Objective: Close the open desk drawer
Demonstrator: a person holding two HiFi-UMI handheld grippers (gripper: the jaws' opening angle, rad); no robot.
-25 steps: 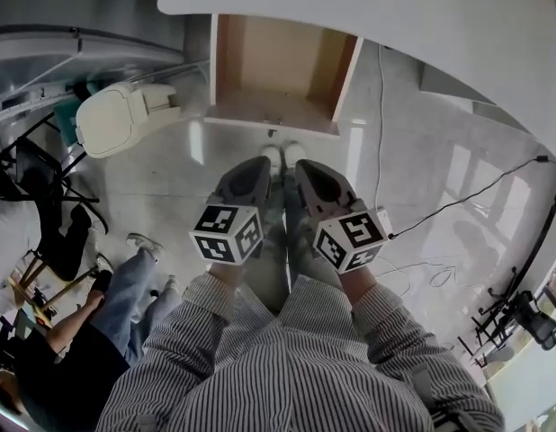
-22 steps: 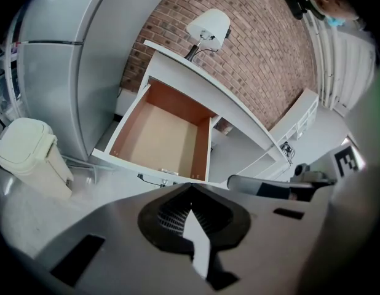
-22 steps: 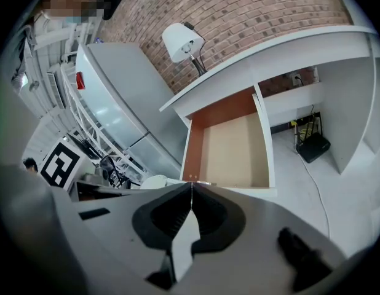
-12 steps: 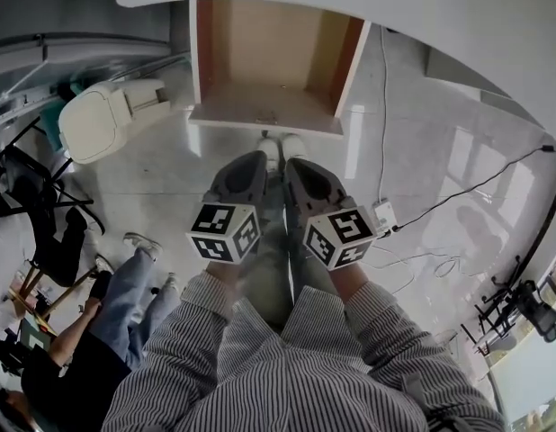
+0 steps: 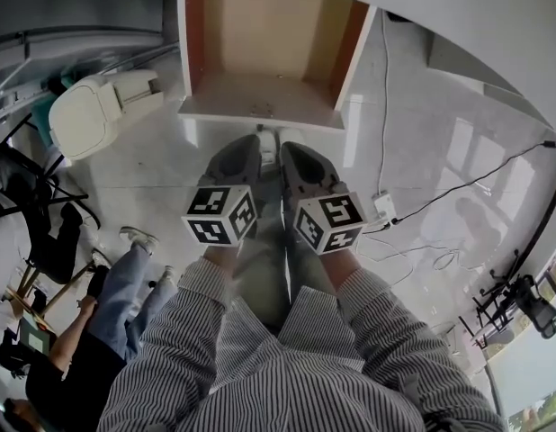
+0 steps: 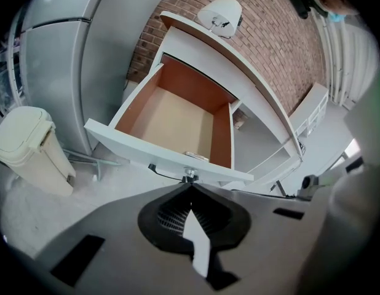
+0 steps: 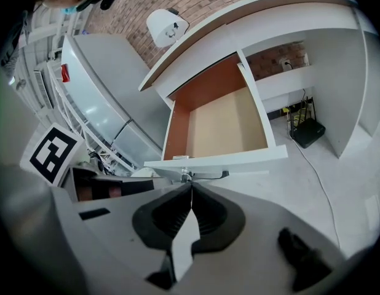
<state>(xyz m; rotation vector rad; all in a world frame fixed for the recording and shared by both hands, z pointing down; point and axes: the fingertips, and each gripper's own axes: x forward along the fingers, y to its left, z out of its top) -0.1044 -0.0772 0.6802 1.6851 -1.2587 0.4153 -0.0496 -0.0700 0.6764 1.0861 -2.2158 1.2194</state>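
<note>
The desk drawer [image 5: 264, 48] stands pulled out from under the white desktop [image 5: 458, 16], its brown inside empty. Its white front panel [image 5: 260, 115] faces me. My left gripper [image 5: 246, 149] and right gripper [image 5: 282, 149] sit side by side just short of that panel, both shut and holding nothing. In the left gripper view the drawer [image 6: 178, 121] fills the middle, and the small knob [image 6: 190, 174] under its front panel [image 6: 147, 149] sits right above my left gripper [image 6: 190, 188]. The right gripper view shows the same knob [image 7: 186, 176] just beyond my right gripper [image 7: 191, 188], under the drawer [image 7: 224, 125].
A cream lidded bin [image 5: 94, 115] stands left of the drawer. A seated person [image 5: 98, 313] is at lower left. Cables [image 5: 449, 201] and a power strip [image 5: 384, 207] lie on the floor at right. A black box [image 7: 308, 132] sits under the desk, and a white round device [image 6: 221, 11] on top.
Both grippers have moved forward toward the drawer front and drawn closer together. The drawer now looks larger and nearer in the head view.
</note>
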